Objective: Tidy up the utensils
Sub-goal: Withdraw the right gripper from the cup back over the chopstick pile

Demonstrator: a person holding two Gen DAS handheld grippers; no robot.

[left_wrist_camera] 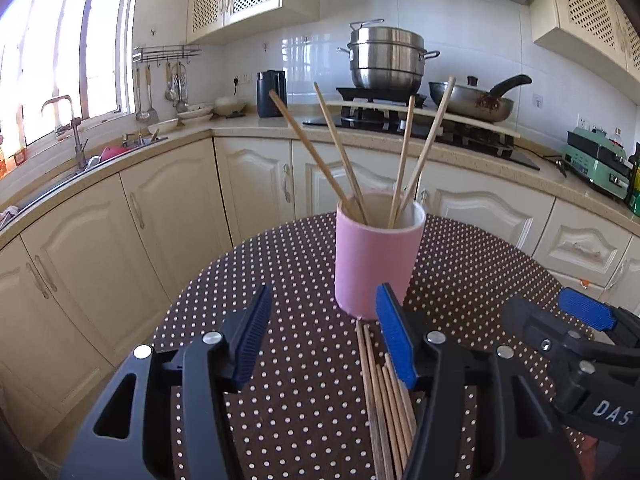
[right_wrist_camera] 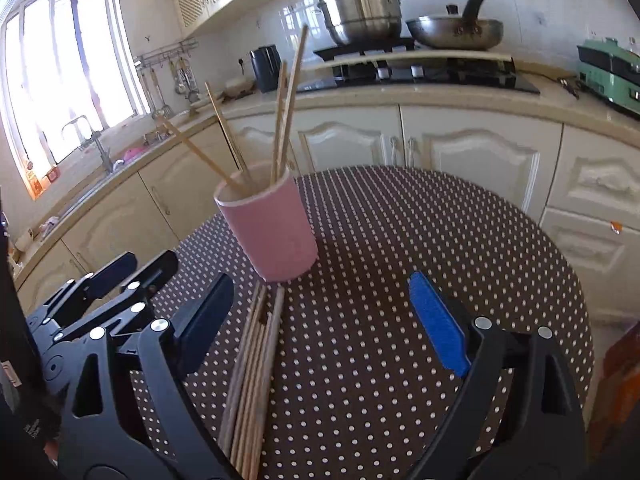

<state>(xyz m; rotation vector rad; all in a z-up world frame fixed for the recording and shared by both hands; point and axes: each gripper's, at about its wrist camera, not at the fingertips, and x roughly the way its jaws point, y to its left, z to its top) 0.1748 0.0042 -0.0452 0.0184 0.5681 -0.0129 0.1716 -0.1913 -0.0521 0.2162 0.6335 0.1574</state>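
A pink holder cup (left_wrist_camera: 374,268) stands upright on the round dotted table (left_wrist_camera: 280,264), with several wooden chopsticks (left_wrist_camera: 340,152) leaning out of it. It also shows in the right wrist view (right_wrist_camera: 272,232). A bundle of loose chopsticks (left_wrist_camera: 386,400) lies flat on the table just in front of the cup, seen too in the right wrist view (right_wrist_camera: 256,372). My left gripper (left_wrist_camera: 324,340) is open and empty above the table, the bundle by its right finger. My right gripper (right_wrist_camera: 324,320) is open and empty, the bundle by its left finger.
Cream kitchen cabinets (left_wrist_camera: 256,184) and counter curve behind the table. A sink with tap (left_wrist_camera: 76,140) is at left. A steamer pot (left_wrist_camera: 386,60) and a pan (left_wrist_camera: 476,100) sit on the stove. A green appliance (left_wrist_camera: 596,160) is at right.
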